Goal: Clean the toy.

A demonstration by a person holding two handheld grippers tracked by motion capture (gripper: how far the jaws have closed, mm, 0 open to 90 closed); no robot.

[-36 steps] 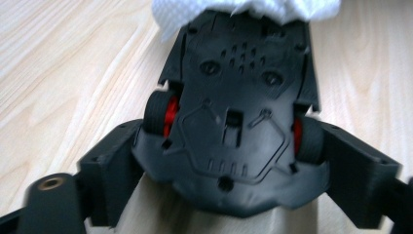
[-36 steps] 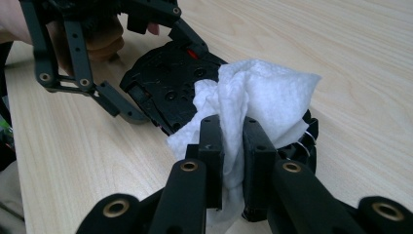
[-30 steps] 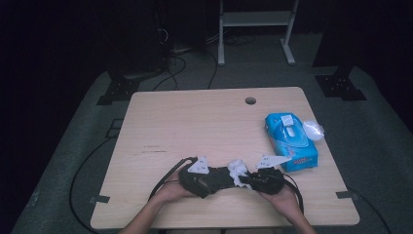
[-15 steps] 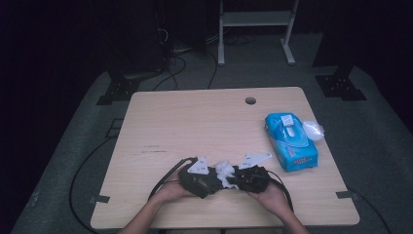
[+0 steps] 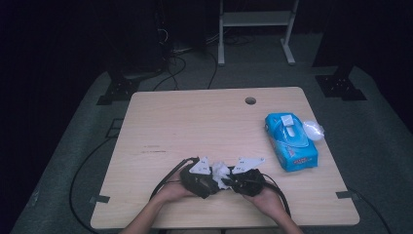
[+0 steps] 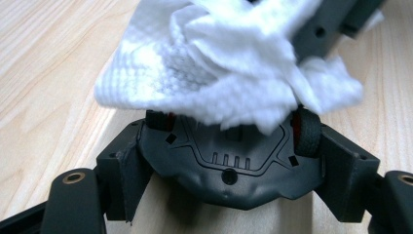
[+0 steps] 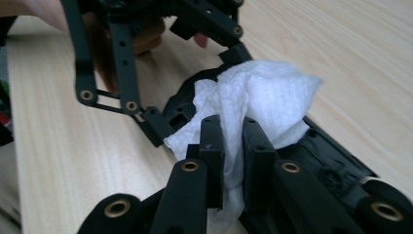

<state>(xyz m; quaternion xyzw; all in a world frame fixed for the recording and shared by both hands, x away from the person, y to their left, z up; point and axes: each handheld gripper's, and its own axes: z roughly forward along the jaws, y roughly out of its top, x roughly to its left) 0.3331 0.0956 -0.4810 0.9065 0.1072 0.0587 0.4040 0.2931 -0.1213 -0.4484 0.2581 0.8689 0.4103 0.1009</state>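
Two grippers, one wipe, one dark toy car, one blue pack, one loose clear lid, one table.

Left gripper (image 5: 214, 181) and right gripper (image 5: 233, 183) meet nose to nose near the table's (image 5: 195, 126) front edge, a hand behind each.

Left jaws: clamped across the car (image 6: 229, 161), one on each flank. Its underside faces the left gripper camera, and a red-hubbed wheel (image 6: 307, 134) shows just inside one jaw. Car's long axis runs away from that camera; in the right gripper view (image 7: 336, 165) it lies diagonally, low right to upper left, level with the tabletop. Can't tell nose from tail.

Right jaws: pinched together on the wipe (image 7: 258, 102), with only a thin fold of it between the pads.

Wipe: white, crumpled, bunched over the car's far end and touching it. From the high view (image 5: 221, 171) it sits between the two grippers.

Pack (image 5: 290, 141): flat at the table's right side, well apart from the grippers, long axis roughly front to back. Lid (image 5: 313, 129) lies just beside its far right corner.
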